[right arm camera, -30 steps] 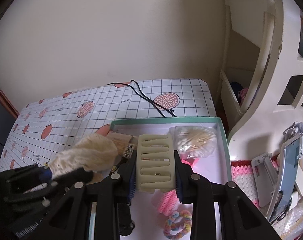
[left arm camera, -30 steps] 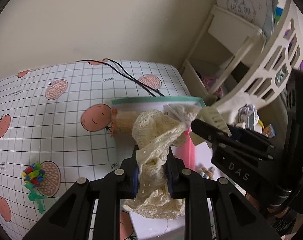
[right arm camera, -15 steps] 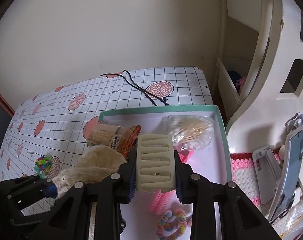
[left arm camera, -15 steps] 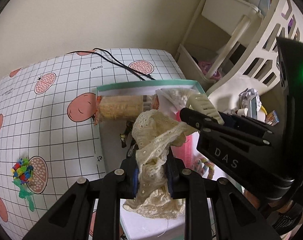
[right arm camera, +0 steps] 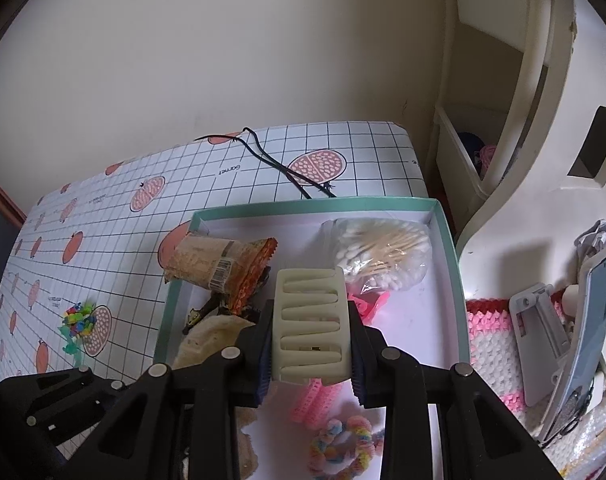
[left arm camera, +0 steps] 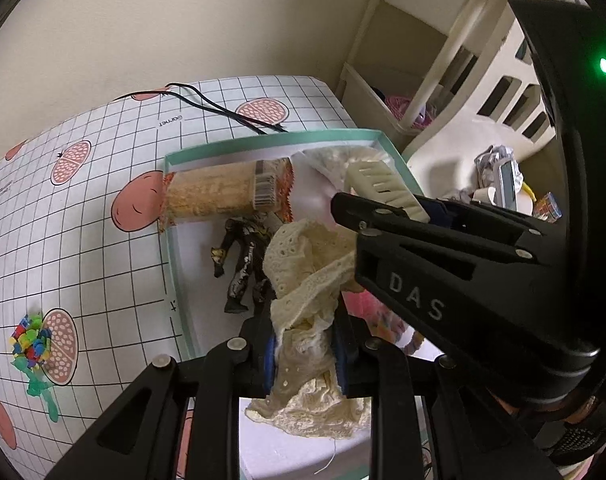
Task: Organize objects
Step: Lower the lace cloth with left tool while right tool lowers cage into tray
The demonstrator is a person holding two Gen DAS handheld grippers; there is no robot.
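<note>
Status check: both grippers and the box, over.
Left gripper shut on lace scrunchie. Right gripper shut on cream hair claw. Both over teal box, already crowded.

A cream lace cloth (left arm camera: pixel 303 280) is showing at centre frame, a cream hair claw (right arm camera: pixel 311 324) is sitting mid-frame, and a teal-rimmed white box (right arm camera: pixel 447 240) is lying on the black-gridded, pink-fruit-printed mat (left arm camera: pixel 103 184).

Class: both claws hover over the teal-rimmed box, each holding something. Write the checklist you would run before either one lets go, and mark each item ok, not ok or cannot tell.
1. Left claw shut on the lace scrunchie: ok.
2. Right claw shut on the cream hair claw clip: ok.
3. Both loads over the box: ok.
4. Bare floor under the clip: not ok, pink hair rollers lie there.
5. Claws clear of each other: cannot tell.
6. Everything gathered: not ok, colourful bead toy remains on the tablecloth.
</note>
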